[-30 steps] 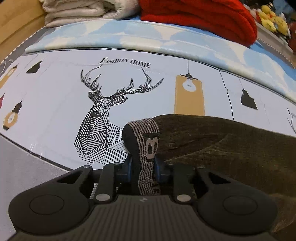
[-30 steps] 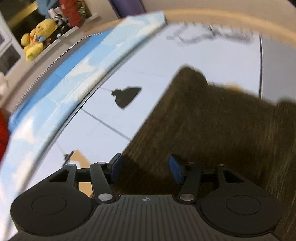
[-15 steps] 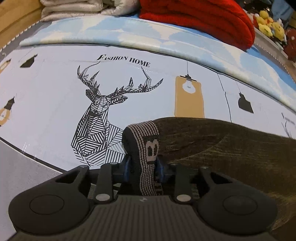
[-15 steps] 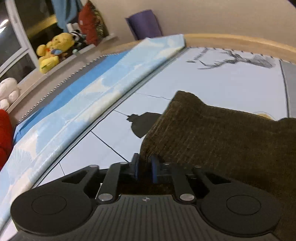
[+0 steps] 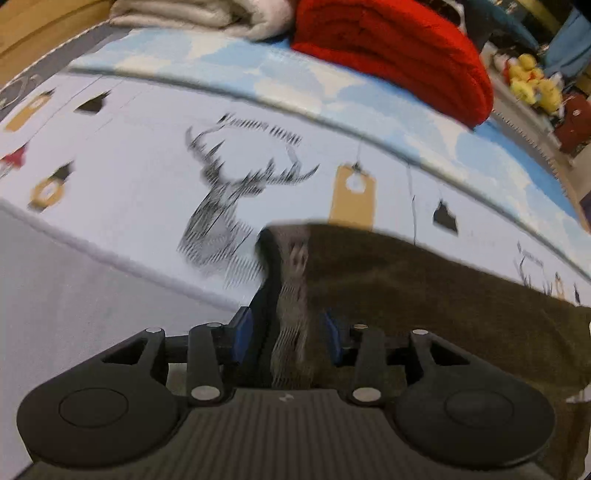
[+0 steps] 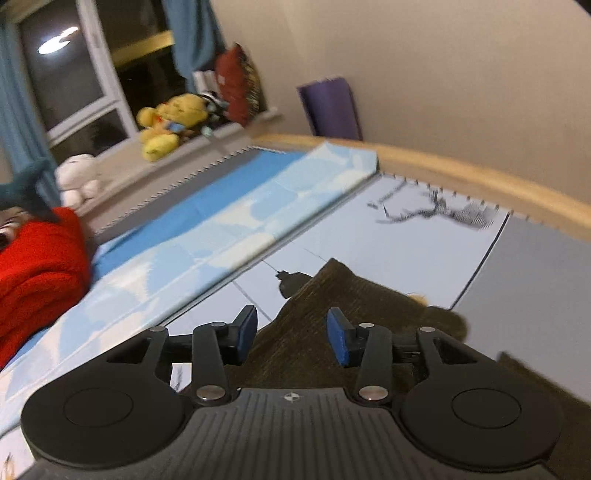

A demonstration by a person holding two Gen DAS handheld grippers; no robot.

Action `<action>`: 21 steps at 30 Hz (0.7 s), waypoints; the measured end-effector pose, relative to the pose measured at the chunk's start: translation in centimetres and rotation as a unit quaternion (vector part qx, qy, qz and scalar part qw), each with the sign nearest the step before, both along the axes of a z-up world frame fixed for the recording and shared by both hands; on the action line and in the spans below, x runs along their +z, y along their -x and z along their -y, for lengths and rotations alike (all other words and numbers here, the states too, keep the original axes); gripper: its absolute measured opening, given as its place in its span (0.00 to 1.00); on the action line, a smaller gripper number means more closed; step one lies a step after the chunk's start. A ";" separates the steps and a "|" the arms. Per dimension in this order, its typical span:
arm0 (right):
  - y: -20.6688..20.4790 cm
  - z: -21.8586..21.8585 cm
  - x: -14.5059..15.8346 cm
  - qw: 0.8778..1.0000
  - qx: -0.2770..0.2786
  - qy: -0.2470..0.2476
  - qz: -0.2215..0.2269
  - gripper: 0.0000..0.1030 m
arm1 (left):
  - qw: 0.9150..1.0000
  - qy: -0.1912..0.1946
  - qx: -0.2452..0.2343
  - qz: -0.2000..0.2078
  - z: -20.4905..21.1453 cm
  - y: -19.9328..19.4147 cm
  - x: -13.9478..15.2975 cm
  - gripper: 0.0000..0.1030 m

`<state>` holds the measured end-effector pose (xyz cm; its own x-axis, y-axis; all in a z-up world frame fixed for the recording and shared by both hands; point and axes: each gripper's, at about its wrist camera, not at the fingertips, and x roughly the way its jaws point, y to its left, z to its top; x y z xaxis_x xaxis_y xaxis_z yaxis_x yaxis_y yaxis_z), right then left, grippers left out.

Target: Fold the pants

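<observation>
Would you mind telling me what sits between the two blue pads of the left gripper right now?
The pants' striped waistband runs between the left gripper's spread pads, seen in the left wrist view.

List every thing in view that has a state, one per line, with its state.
Left tool: open, pads astride the waistband.
Right tool: open, fabric between the pads.
Brown pants: on the bedsheet, waistband bunched upright.
Red blanket: folded.
Grey blanket: folded.

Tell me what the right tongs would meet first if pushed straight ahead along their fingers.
Most likely the brown pants: a raised peak of the fabric sits between the open right tongs and just ahead of them. Beyond it lies the printed bed sheet. Depth is uncertain in this fisheye view.
</observation>
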<state>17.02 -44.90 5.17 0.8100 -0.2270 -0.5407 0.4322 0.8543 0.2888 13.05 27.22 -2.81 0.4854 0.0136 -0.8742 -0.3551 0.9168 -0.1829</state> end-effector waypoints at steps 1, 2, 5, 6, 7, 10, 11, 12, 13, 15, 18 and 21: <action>1.2 -0.5 0.9 1.000 0.008 0.007 0.000 0.44 | 1.000 -0.005 -0.005 -0.008 0.3 1.0 0.6 0.44; 2.6 -0.8 1.7 1.000 0.018 0.014 -0.003 0.45 | 1.000 -0.013 -0.016 -0.010 0.8 2.3 1.3 0.44; 6.5 -2.1 3.3 0.998 0.050 0.017 -0.019 0.46 | 0.997 -0.039 -0.059 -0.016 2.6 5.7 2.2 0.47; 7.8 -2.6 3.5 0.997 0.066 0.016 -0.022 0.46 | 0.996 -0.048 -0.070 -0.017 3.3 6.8 1.9 0.50; 9.1 -3.1 3.5 0.996 0.083 0.014 -0.024 0.46 | 0.995 -0.058 -0.075 -0.015 3.8 7.8 1.4 0.51; 12.8 -4.7 2.0 0.993 0.112 0.002 -0.041 0.47 | 0.990 -0.080 -0.103 -0.055 5.2 9.3 -1.8 0.50; 13.3 -5.3 1.3 0.990 0.121 -0.007 -0.068 0.46 | 0.986 -0.095 -0.116 -0.068 5.6 9.4 -2.5 0.50; 13.8 -5.6 0.9 0.988 0.128 -0.019 -0.083 0.46 | 0.984 -0.107 -0.125 -0.062 5.9 9.5 -2.8 0.50; 14.2 -5.9 0.8 0.987 0.133 -0.029 -0.080 0.46 | 0.983 -0.112 -0.134 -0.060 6.0 9.5 -3.0 0.50; 14.4 -6.7 0.9 0.986 0.147 -0.018 -0.077 0.46 | 0.984 -0.094 -0.134 -0.072 5.7 9.4 -3.8 0.50; 14.2 -7.7 1.2 0.984 0.160 0.036 -0.074 0.46 | 0.985 -0.088 -0.124 -0.086 4.8 9.1 -4.6 0.50; 13.8 -7.7 1.0 0.984 0.158 0.031 -0.081 0.46 | 0.985 -0.085 -0.117 -0.098 4.0 8.8 -5.3 0.50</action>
<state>3.21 -37.19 6.19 0.7502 -0.0138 -0.6611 0.1773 0.9674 0.1810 4.23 23.19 -8.10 0.3148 0.0766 -0.9461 -0.1443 0.9890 0.0320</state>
